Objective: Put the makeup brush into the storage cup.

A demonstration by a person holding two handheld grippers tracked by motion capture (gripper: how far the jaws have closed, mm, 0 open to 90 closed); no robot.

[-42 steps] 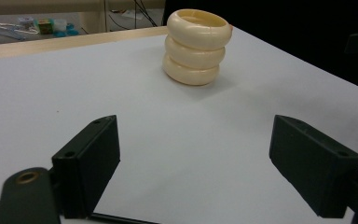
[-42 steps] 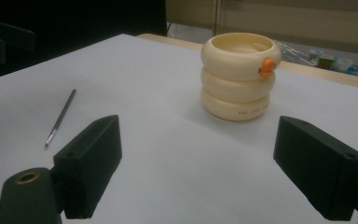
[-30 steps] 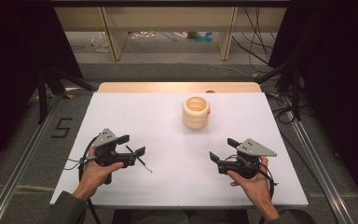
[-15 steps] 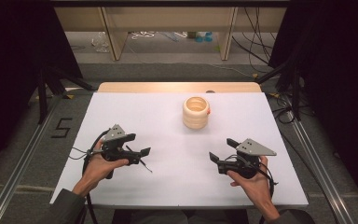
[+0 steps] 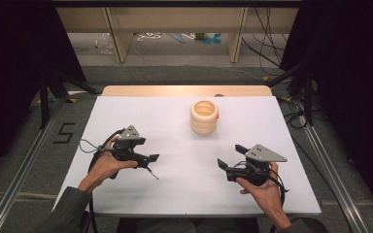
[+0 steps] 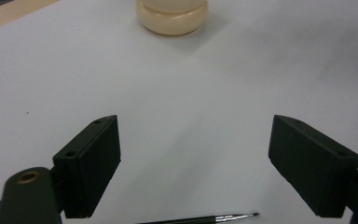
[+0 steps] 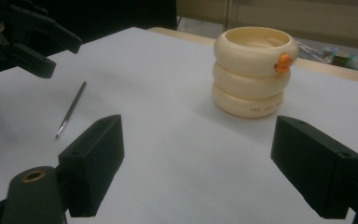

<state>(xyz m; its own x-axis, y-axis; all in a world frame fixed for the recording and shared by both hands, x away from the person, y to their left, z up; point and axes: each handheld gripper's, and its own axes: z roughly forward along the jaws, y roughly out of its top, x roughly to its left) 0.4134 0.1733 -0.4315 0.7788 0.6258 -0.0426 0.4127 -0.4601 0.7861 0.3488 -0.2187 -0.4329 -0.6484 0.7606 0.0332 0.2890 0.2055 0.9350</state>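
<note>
A thin black paintbrush (image 5: 151,172) lies on the white table (image 5: 175,204), bristle tip toward the near right. My left gripper (image 5: 148,159) hovers just over its handle end, open, with nothing between the jaws. In the left gripper view (image 6: 198,163) the paintbrush (image 6: 200,218) lies below the spread jaws. A cream ringed cup (image 5: 204,116) with an orange knob stands farther back, right of centre. My right gripper (image 5: 229,156) is at the near right, open and empty. In the right gripper view (image 7: 200,168) the cup (image 7: 251,74) is ahead, the paintbrush (image 7: 71,109) to the left.
A wooden strip (image 5: 184,91) runs along the table's far edge. Metal rails (image 5: 325,160) and cables flank the table on the floor. In the right gripper view the left gripper (image 7: 23,37) is at the upper left.
My left gripper has shifted a little to the right and away, over the paintbrush's handle end. The paintbrush, cup and right gripper have stayed put.
</note>
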